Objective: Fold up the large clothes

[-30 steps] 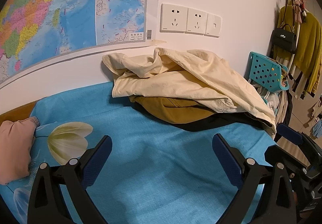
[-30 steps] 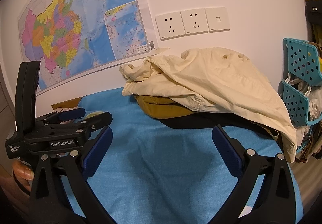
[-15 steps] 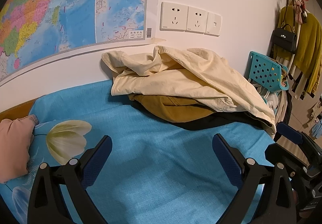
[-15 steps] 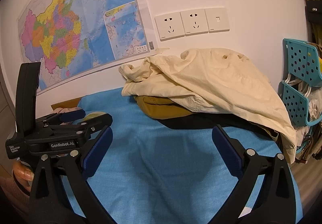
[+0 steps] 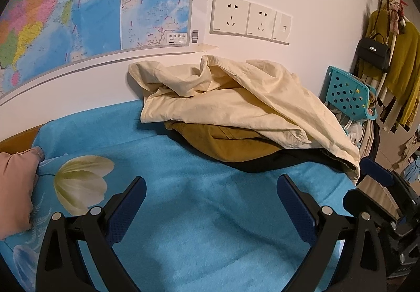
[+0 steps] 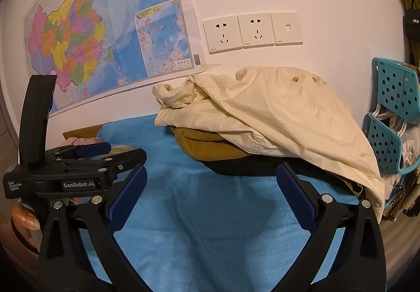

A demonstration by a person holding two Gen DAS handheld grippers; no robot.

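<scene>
Cream shirt (image 5: 236,105) heaped on a brown garment (image 5: 231,145), straight ahead of both claws against the wall. Left claw (image 5: 210,202) and right claw (image 6: 210,192) both spread wide, empty, over the blue bedspread (image 5: 199,226).

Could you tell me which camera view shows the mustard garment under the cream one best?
The left wrist view: more of the mustard garment shows below the cream garment. The right wrist view shows only a narrower strip.
</scene>
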